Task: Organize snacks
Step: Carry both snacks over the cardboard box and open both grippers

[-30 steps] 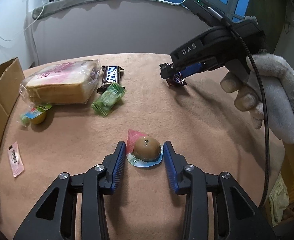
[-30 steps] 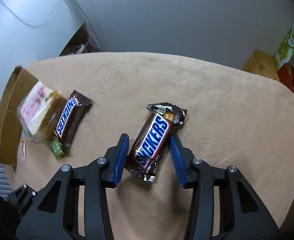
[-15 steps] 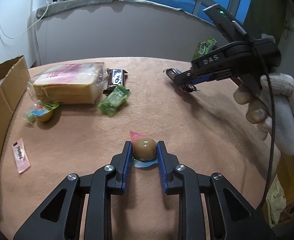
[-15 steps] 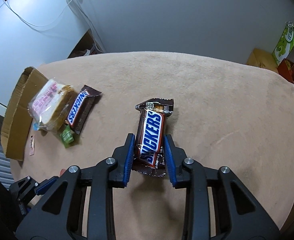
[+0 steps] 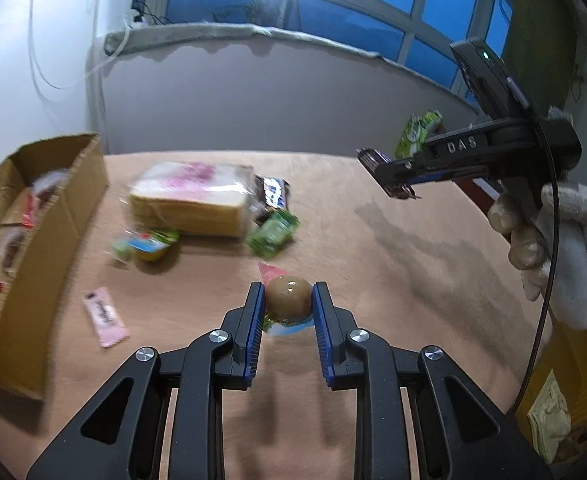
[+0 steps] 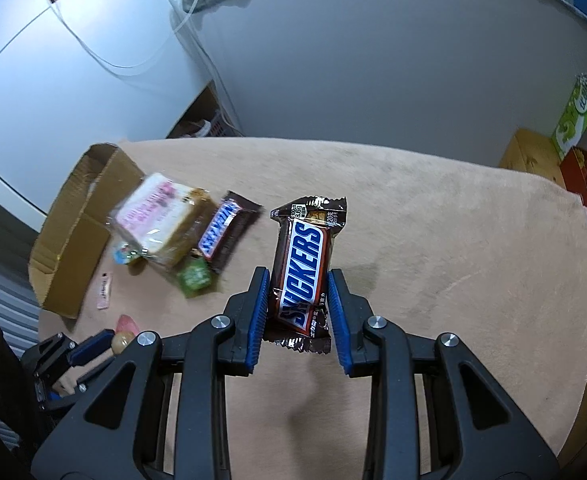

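Observation:
My left gripper (image 5: pixel 287 306) is shut on a brown egg-shaped snack (image 5: pixel 288 297) in a clear wrapper and holds it above the table. My right gripper (image 6: pixel 298 294) is shut on a Snickers bar (image 6: pixel 302 264) and holds it lifted; it also shows in the left wrist view (image 5: pixel 393 178), in a gloved hand. On the tan table lie a bagged bread loaf (image 5: pixel 191 198), a second Snickers bar (image 5: pixel 271 196), a green candy pack (image 5: pixel 273 232), a jelly cup (image 5: pixel 149 246) and a pink sachet (image 5: pixel 105 316).
An open cardboard box (image 5: pixel 33 240) with several snacks inside stands at the table's left edge. It also shows in the right wrist view (image 6: pixel 73 240). Green and orange boxes (image 6: pixel 573 128) stand beyond the table's far right edge.
Both grippers closed on their snacks and lifted them off the table. The views have tilted up and the cardboard box has come into sight.

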{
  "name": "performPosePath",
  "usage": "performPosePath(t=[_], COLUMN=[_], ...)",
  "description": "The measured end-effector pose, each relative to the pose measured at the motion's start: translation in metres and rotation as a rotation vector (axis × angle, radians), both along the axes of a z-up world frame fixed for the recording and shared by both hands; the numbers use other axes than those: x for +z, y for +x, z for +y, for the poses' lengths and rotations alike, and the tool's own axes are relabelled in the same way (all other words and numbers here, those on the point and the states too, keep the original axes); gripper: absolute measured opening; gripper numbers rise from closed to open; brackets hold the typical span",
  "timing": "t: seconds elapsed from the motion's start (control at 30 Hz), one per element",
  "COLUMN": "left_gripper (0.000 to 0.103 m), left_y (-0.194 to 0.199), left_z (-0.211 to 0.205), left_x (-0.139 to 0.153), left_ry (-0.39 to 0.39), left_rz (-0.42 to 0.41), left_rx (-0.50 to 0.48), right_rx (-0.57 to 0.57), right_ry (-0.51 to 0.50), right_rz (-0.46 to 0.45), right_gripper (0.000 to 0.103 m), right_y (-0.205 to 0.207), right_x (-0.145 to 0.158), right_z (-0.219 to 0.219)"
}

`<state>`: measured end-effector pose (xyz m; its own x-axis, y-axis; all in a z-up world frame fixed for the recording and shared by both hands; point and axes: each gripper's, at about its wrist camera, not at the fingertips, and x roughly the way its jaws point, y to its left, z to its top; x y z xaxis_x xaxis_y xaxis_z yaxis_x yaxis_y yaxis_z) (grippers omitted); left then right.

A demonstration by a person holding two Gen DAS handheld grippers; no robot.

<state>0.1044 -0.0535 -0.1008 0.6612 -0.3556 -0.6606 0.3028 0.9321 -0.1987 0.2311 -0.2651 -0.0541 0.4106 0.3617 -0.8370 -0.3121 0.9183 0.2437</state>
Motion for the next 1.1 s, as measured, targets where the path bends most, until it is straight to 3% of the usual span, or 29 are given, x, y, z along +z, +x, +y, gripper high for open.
performPosePath(t=[0.43,1.1], left_gripper=[0.022,0.022], left_y=[-0.011,-0.014], left_z=[0.082,0.201], left_x=[0.035,0.037], left_ry=[-0.019,0.013], left_rz=[-0.098,-0.117], left_rx=[0.152,0.373], right_rx=[0.128,0.367], right_ry=[0.042,0.05], right_rz=[-0.083,-0.111], right_gripper=[0.031,0.031], right_y=[-0.007,-0.016], right_x=[0.043,0.065], right_z=[0.073,0.227])
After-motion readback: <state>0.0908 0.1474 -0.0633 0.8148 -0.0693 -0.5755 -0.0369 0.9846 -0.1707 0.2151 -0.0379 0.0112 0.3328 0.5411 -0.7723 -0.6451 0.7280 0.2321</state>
